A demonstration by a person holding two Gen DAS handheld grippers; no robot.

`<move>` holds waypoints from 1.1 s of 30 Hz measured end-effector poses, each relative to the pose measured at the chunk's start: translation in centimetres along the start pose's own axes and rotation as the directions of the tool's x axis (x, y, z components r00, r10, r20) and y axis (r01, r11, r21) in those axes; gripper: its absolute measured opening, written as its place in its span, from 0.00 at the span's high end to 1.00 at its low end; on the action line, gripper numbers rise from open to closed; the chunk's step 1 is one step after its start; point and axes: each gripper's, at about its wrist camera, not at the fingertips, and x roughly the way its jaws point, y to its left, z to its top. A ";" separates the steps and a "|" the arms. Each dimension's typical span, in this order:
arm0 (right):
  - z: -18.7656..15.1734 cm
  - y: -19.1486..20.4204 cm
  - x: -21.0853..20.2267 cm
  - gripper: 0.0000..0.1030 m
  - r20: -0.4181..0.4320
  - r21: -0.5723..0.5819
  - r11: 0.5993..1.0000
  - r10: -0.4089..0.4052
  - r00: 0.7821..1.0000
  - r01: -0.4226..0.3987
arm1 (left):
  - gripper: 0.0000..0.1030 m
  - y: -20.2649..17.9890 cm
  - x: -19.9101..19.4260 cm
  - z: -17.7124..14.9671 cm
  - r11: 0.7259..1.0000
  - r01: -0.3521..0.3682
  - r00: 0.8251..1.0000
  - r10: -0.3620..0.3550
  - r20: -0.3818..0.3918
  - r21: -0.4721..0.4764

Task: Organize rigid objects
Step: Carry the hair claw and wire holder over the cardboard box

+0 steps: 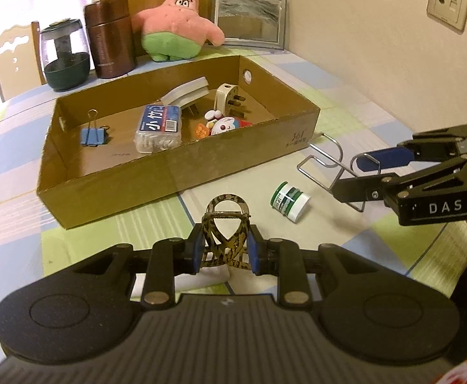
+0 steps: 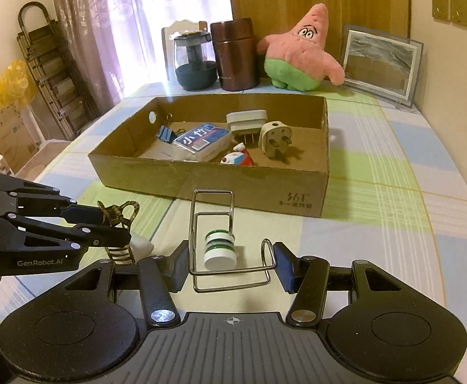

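My left gripper [image 1: 223, 249] is shut on a leopard-pattern hair claw clip [image 1: 227, 220], just above the tablecloth in front of the cardboard box [image 1: 175, 166]. It also shows in the right wrist view [image 2: 118, 224]. My right gripper [image 2: 231, 264] is shut on a bent wire stand [image 2: 214, 236], seen from the left wrist view too [image 1: 326, 163]. A small green-and-white jar [image 1: 289, 201] lies on its side on the cloth between the two grippers, inside the wire loop in the right wrist view [image 2: 219, 248]. The box holds a blue binder clip [image 1: 93, 136], a cotton swab case [image 1: 159, 128], two plug adapters and a small toy.
At the table's far edge stand a glass pot [image 1: 65, 57], a brown canister [image 1: 110, 36], a pink star plush [image 1: 179, 22] and a framed picture [image 1: 249, 20]. A wall runs along the right. A chair [image 1: 12, 57] stands behind the table. A white tissue [image 2: 142, 244] lies under the left gripper.
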 end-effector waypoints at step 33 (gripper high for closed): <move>3.6 2.6 -3.9 0.50 0.056 -0.010 1.000 -0.025 0.998 0.026 | 0.78 2.3 -6.1 3.3 0.997 -0.072 0.996 0.074 0.051 -0.024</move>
